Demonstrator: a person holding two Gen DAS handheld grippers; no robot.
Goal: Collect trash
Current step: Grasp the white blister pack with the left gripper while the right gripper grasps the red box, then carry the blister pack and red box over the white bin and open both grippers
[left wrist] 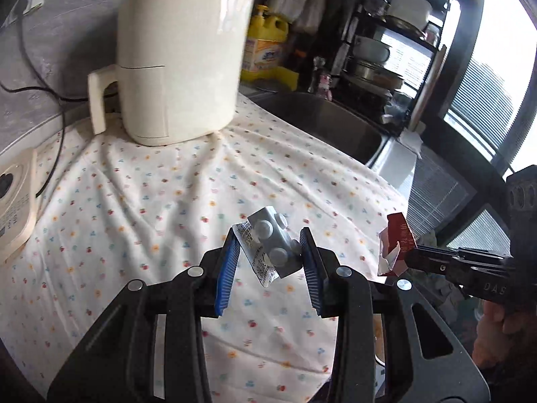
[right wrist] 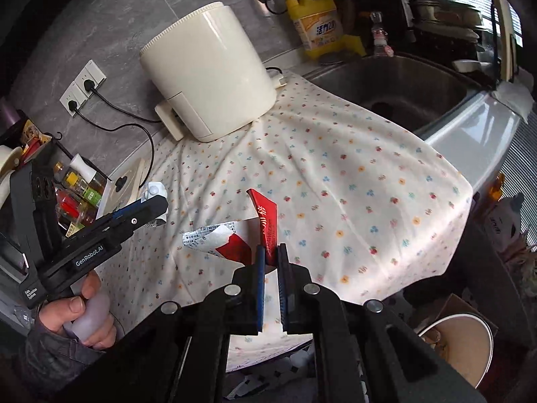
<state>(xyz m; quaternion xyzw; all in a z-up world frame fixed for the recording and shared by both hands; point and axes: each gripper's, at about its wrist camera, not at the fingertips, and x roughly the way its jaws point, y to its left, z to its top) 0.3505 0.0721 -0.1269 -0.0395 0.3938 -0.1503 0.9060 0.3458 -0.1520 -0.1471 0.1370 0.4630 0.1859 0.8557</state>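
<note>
- My left gripper (left wrist: 268, 245) is partly open and its blue pads clamp a blister pack (left wrist: 273, 247); the pack is held in the air above the cloth (left wrist: 134, 208), its long axis tilted across the jaws.
- My right gripper (right wrist: 270, 258) is almost closed and pinches a red wrapper (right wrist: 265, 225), which stands up from the pads.
- Both pieces are already lifted. I think a paper cup (right wrist: 453, 346) low on the right is the bin, so the right hand is nearer.
</note>
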